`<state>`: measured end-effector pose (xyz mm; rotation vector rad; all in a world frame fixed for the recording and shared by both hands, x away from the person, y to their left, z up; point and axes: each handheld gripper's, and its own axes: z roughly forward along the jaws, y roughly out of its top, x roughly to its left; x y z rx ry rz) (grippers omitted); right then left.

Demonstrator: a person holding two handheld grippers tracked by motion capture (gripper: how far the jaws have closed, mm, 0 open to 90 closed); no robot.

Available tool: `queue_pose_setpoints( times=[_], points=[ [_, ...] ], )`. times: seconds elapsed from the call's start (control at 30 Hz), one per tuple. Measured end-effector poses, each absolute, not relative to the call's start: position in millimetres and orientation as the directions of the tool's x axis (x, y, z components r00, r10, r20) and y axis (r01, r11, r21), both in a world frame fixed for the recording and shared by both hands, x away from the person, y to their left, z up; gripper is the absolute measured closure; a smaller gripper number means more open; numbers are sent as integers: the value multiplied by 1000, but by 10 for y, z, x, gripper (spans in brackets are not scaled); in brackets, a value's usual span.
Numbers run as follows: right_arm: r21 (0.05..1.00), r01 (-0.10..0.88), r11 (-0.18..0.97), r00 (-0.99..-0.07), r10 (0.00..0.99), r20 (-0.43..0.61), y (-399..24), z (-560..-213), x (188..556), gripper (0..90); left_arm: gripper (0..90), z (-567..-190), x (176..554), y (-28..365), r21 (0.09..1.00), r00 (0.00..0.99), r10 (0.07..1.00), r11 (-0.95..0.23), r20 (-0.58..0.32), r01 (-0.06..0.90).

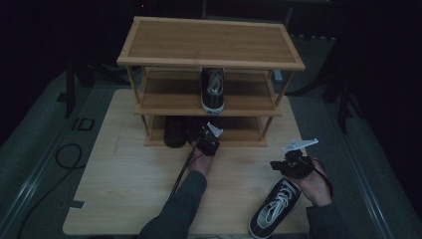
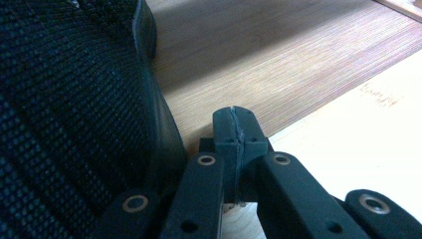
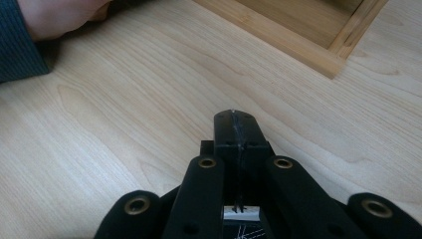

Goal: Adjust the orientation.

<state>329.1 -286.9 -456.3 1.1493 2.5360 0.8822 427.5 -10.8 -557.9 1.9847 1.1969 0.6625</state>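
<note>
A bamboo shoe rack [image 1: 209, 59] with three shelves stands at the far side of the table. One black sneaker with white laces [image 1: 213, 89] sits on its middle shelf, toe toward me. A black mesh shoe [image 1: 175, 130] [image 2: 64, 114] stands on the bottom shelf. My left gripper [image 1: 206, 134] [image 2: 235, 122] is shut and empty at the bottom shelf's front edge, just right of that shoe. My right gripper [image 1: 276, 164] [image 3: 235, 124] is shut and empty above the table. Just below it, a second laced black sneaker [image 1: 274, 209] lies near the table's front right edge.
The light wooden table [image 1: 124, 189] carries the rack. The rack's lower right corner [image 3: 328, 55] is ahead of the right gripper, and the other hand [image 3: 59, 15] is farther off. A black cable [image 1: 67, 154] loops on the grey floor at the left.
</note>
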Motion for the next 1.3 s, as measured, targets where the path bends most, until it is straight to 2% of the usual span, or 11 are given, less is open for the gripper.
queue_pose_setpoints(
  times=[1.3],
  points=[
    [546, 646, 534, -663, 747, 55, -3099, -4684, 3141, 861, 900, -5580, 4274, -110, 788, 437, 897, -314, 64, 529]
  ],
)
